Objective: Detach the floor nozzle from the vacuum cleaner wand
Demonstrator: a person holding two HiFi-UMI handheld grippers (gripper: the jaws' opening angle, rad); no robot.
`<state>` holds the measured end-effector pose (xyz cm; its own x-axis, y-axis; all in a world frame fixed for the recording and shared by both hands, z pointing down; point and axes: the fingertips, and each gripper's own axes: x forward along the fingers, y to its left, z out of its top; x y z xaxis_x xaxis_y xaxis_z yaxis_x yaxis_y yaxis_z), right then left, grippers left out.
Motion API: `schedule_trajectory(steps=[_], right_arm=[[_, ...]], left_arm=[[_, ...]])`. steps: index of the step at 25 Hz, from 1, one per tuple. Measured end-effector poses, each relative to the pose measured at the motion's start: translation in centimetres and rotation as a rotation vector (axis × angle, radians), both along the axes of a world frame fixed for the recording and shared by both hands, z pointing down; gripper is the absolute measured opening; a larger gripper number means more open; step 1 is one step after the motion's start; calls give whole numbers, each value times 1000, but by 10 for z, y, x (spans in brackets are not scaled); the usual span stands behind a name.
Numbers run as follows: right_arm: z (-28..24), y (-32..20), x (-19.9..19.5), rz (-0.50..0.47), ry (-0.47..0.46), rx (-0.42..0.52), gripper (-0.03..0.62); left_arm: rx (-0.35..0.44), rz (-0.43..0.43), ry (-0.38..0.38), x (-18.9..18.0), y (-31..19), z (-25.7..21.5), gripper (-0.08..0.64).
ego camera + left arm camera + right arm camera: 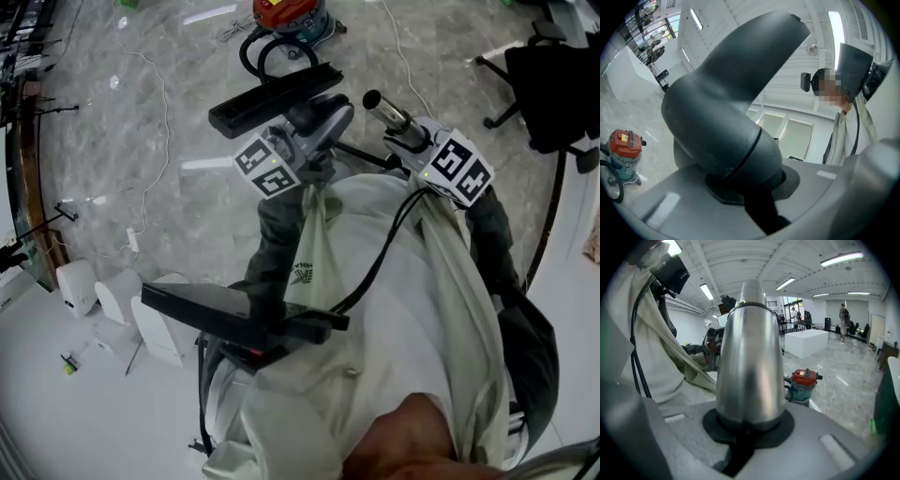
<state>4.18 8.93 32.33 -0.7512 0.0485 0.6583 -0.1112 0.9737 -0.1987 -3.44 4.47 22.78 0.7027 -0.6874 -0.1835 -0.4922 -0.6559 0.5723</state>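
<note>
The black floor nozzle (274,97) hangs in the air above the floor in the head view, its grey neck (322,122) caught in my left gripper (305,150). In the left gripper view that dark grey neck (726,103) fills the picture, and the left gripper (745,187) is shut on its base. My right gripper (417,145) is shut on the shiny metal wand (392,114), whose open end points up-left and stands a little apart from the nozzle's neck. Seen from the right gripper view, the wand (750,352) rises straight out of the right gripper (747,425).
A red and teal vacuum canister (286,14) with a coiled black hose (272,52) stands on the marble floor beyond the nozzle; it also shows as the canister (626,150) and the canister (804,383). A black office chair (553,84) is at the right. White boxes (112,295) lie at the left.
</note>
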Motion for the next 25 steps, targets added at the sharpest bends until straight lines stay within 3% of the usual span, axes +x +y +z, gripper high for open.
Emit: schedule_trajectory(steps=[25], right_arm=[[15, 13, 5, -19, 17, -18, 40]], left_arm=[[10, -10, 82, 5, 0, -4, 75]])
